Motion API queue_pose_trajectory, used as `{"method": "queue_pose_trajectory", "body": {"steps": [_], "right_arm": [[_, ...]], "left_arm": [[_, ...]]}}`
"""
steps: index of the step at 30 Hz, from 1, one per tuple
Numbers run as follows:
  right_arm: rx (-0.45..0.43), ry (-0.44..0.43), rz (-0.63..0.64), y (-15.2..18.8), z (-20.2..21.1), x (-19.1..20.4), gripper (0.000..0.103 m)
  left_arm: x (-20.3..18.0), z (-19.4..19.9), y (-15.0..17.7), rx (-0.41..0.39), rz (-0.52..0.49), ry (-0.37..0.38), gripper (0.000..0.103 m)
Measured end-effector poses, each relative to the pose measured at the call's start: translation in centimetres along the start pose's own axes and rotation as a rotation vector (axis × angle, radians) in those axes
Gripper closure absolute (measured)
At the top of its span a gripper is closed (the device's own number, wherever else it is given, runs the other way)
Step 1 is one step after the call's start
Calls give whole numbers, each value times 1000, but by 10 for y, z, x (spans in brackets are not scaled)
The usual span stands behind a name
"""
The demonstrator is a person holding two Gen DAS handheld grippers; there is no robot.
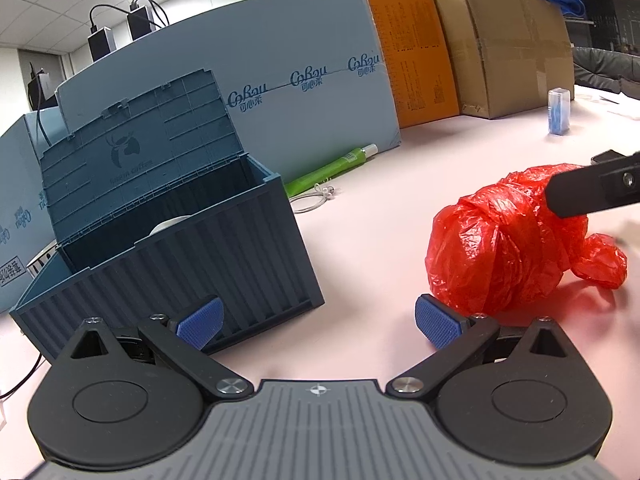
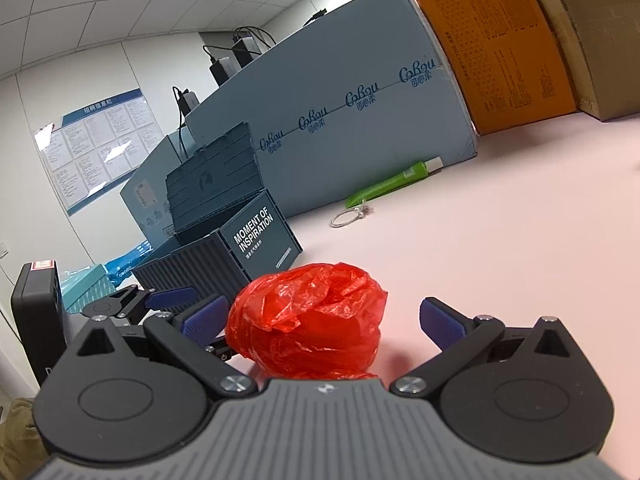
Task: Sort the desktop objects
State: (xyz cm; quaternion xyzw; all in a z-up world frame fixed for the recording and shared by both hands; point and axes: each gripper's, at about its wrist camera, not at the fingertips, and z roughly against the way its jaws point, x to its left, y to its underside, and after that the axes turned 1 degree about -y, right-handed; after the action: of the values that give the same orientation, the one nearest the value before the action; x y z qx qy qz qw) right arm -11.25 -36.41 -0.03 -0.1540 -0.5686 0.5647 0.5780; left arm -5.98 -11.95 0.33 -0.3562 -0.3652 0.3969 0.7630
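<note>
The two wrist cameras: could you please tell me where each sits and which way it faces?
Left wrist: on the left tongs, open, facing the blue storage box and the red plastic bag.
Right wrist: on the right tongs, open around the bag, the left tongs visible beyond.
Shared: bag, box, green tube.

My left claw (image 1: 318, 322) and right claw (image 2: 322, 320) match: black linkage arms, silver screws, blue ribbed pads (image 1: 436, 326), grey grooved housing bearing a small crosshair mark.
</note>
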Motion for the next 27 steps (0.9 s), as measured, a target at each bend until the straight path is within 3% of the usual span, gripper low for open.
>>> {"method": "queue_pose_trajectory", "body": {"steps": [7,15,21,27], "right_arm": [[3,-6,-33,0,1,-6,0],[21,-18,-31,0,-1,-6,0],[38,-16,-23,0,-4,-4,0],[42,-20,-13,0,-5,-3,0]], "left_arm": [[9,7,5,3,28,52,1],[15,18,14,-8,21,166,1],[7,16,12,-7,-34,263,1],[-3,18,11,-26,-91,309,1]]}}
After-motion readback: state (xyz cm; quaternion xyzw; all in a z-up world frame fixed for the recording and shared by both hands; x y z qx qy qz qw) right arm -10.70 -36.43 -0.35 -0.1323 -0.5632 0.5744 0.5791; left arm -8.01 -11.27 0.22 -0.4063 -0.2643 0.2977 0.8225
